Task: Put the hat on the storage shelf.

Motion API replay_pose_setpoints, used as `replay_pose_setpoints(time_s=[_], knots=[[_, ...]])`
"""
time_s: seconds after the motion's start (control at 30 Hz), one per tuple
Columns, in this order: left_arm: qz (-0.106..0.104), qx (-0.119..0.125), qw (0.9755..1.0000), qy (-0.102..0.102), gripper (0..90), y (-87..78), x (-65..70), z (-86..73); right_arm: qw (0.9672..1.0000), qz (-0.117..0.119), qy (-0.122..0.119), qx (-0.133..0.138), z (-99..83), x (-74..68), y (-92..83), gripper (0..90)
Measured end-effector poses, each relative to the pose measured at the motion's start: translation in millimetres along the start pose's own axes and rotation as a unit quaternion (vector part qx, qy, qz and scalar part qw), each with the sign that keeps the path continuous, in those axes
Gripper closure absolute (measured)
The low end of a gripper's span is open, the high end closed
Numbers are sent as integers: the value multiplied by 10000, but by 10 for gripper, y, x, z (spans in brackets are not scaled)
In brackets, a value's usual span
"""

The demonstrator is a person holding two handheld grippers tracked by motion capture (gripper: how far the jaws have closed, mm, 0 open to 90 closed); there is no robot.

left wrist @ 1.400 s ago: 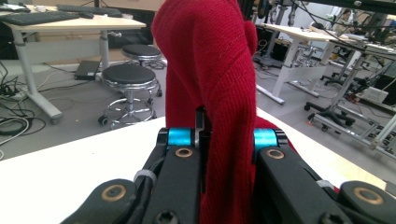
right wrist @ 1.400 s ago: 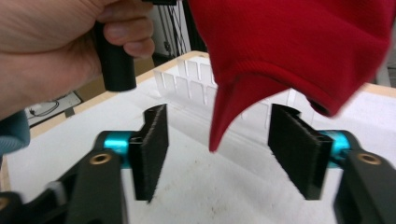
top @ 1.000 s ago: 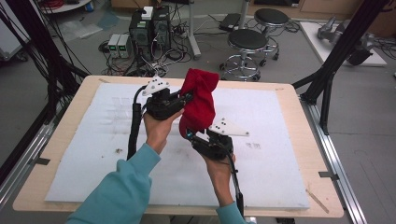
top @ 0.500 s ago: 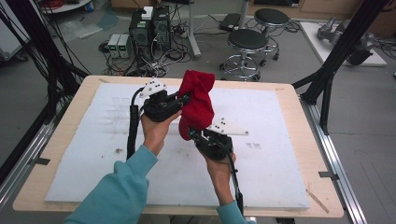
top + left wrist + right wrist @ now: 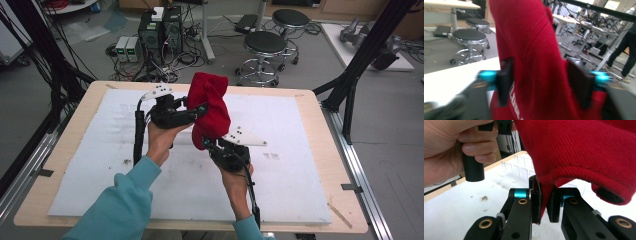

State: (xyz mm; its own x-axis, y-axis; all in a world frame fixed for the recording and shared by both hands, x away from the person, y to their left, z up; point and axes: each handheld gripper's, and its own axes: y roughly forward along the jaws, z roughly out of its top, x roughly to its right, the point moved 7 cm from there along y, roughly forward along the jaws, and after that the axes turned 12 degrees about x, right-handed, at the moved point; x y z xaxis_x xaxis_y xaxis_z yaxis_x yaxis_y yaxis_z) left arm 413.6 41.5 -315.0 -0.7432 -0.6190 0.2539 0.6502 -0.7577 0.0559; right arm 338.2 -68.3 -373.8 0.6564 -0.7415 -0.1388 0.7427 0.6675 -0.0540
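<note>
Since a second ago the red knit garment (image 5: 210,107) has stayed lifted between both grippers, with the right gripper (image 5: 212,145) edging slightly toward the person. It hangs above the middle of the desk (image 5: 300,165), clear of the white mat (image 5: 280,175) that covers the desk top. In the left gripper view the fabric (image 5: 536,62) runs between the two black jaws, which stand fairly wide with the cloth bunched between them; white lettering shows low on the cloth. The left gripper (image 5: 197,111) meets the garment from its 9 o'clock side in the high view. In the right gripper view the jaws stand narrow, pinching a thin fold of the lower hem (image 5: 544,192), and the left hand (image 5: 454,147) wraps a black handle at 10 o'clock. Two round stools (image 5: 267,47) stand on the floor beyond the desk at 12 o'clock.
</note>
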Motion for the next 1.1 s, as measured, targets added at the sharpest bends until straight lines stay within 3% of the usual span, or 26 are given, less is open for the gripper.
replay_pose_setpoints(time_s=[0.1, 0.13, 0.23, 0.5, 0.63, 0.73, 1.03, 1.07, 1.1], knots=[[-217, 122, 9997, 84, 91, -23, -8, 29, 10000, -8, -9, 29, 11, 4, -7, 844], [-299, 123, 9994, 144, 74, -39, -5, 34, 10000, -4, -21, 47, 18, 10, -10, 843], [-513, 148, 9981, 318, 68, -102, -5, 50, 10000, -27, -19, 70, 37, 29, -18, 843], [-579, 11, 9957, 719, 68, -271, -48, 44, 9999, -65, 30, 108, 72, 80, 17, 842], [-479, -149, 9948, 882, 68, -433, -159, -23, 9998, -100, -28, 159, 160, 130, 58, 842], [-341, -278, 9945, 955, 68, -647, -308, -129, 9996, -150, -138, 170, 257, 187, 120, 843], [-27, -323, 9952, 921, 68, -1205, -630, -416, 9989, -220, -414, 93, 378, 271, 333, 842], [-27, -323, 9952, 921, 68, -1205, -630, -416, 9989, -220, -414, 93, 378, 271, 333, 842], [46, -316, 9951, 932, 68, -1326, -688, -480, 9987, -245, -446, 72, 381, 288, 384, 842]])
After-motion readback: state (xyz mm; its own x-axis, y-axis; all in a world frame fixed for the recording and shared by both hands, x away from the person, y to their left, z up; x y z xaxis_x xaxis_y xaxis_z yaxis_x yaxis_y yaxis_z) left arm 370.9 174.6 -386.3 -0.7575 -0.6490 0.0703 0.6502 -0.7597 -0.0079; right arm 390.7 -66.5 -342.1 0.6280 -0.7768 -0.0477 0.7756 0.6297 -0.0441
